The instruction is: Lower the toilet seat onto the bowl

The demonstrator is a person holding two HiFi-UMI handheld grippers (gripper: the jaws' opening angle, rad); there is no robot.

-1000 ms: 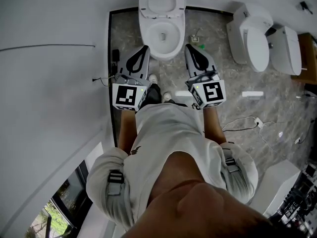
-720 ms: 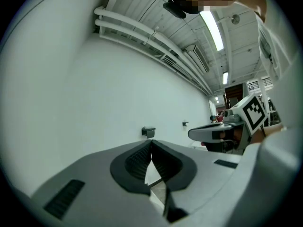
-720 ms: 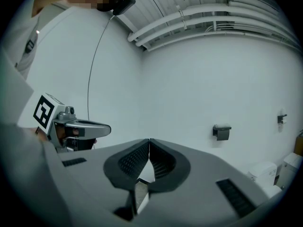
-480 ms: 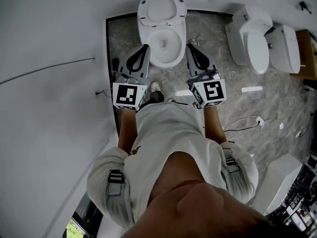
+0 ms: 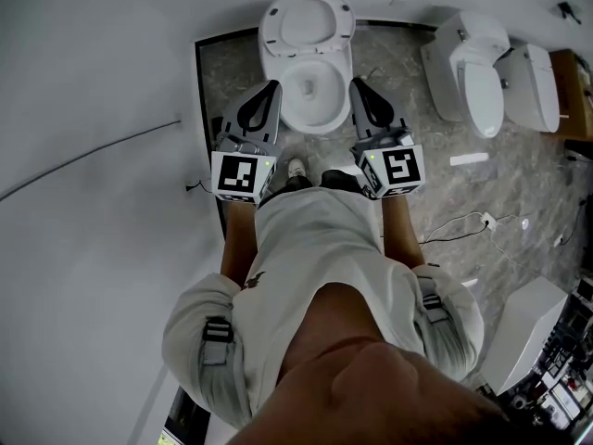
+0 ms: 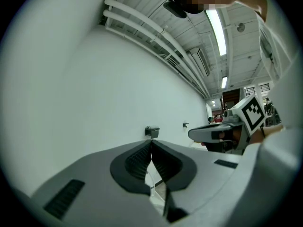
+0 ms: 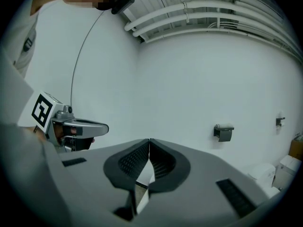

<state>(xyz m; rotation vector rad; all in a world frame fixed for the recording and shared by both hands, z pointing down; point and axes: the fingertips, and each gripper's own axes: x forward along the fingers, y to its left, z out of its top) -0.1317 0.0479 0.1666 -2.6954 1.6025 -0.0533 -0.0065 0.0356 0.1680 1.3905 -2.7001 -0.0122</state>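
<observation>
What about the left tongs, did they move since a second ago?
Yes. The left tongs moved forward alongside the toilet bowl: their tip is now level with the bowl's middle, where before it was nearer the bowl's front edge.

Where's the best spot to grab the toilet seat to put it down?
Probably the free top rim of the toilet seat, reached from the front, over the bowl. The seat stands raised at the bowl's back, so its upper edge is the part that swings and is easiest to pinch. The left gripper and right gripper are both shut, so the fingers would have to open first.
</observation>
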